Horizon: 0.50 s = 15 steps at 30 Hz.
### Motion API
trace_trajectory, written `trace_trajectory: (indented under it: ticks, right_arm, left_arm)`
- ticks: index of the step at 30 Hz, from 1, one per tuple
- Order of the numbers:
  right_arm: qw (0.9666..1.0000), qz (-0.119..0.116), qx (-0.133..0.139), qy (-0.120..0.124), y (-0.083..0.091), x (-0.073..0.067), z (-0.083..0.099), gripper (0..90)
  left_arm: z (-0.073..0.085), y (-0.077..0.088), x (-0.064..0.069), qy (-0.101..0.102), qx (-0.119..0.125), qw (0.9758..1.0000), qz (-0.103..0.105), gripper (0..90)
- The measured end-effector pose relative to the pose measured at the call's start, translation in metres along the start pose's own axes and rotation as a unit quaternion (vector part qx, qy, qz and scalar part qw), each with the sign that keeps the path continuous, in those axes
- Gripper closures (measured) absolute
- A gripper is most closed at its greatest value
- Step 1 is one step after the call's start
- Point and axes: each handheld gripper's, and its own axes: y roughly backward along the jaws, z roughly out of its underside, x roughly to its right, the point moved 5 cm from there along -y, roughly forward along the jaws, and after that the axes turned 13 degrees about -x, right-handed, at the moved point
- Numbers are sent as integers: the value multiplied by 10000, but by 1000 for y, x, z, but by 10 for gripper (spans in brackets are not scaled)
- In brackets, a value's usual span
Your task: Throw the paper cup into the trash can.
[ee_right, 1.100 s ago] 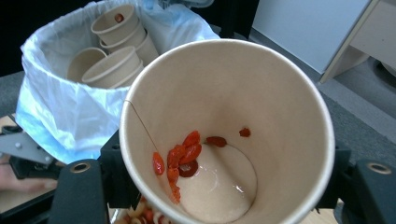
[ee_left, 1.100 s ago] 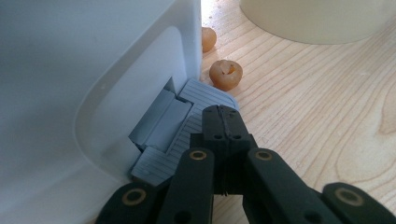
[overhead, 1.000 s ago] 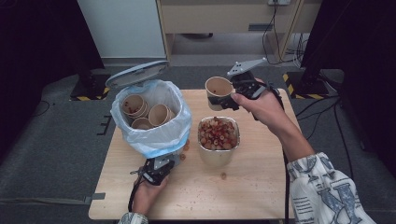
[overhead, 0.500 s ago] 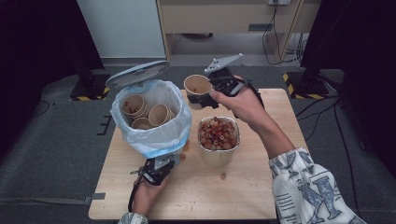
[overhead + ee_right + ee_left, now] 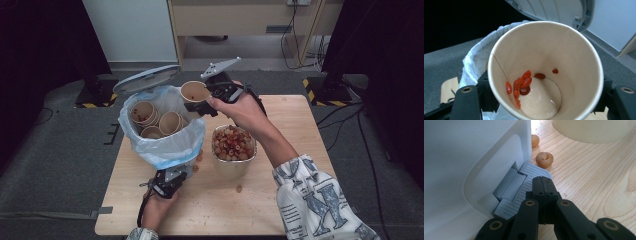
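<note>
Left gripper: nearest the person, low on the wooden surface; fingers closed together with nothing between them, tips resting on the ribbed grey pedal at the foot of the white bin.
Loose bits: two pale round dried fruits lie on the surface just beyond the pedal, one right against the bin's corner.
Foil tray: mid-surface, just right of the bin; filled with a mix of red and pale dried fruit pieces. One stray piece lies on the surface in front of it.
Bin, from the high view: lined with a pale blue-white plastic bag; inside are several used paper cups, upright and nested near each other; grey lid standing open at the far side.
Right gripper: held above the bin's far right rim; fingers clamped on either side of a paper cup, gripping it near the rim.
Paper cup, contents: a few red goji berries stuck to the wall and bottom, some pale residue at the base.
Cup position: mouth up in the high view, over the edge of the bag, between the open lid and the foil tray.
Writing: none readable on cup, bin or tray.
</note>
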Motion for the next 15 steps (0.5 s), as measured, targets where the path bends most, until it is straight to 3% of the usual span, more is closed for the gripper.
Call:
trace_trajectory:
  ticks: [15]
  right_arm:
    - [10000,13,-35,-7,-13,-4,-7,290]
  left_arm:
    - [0,0,0,8,2,10000,2,899]
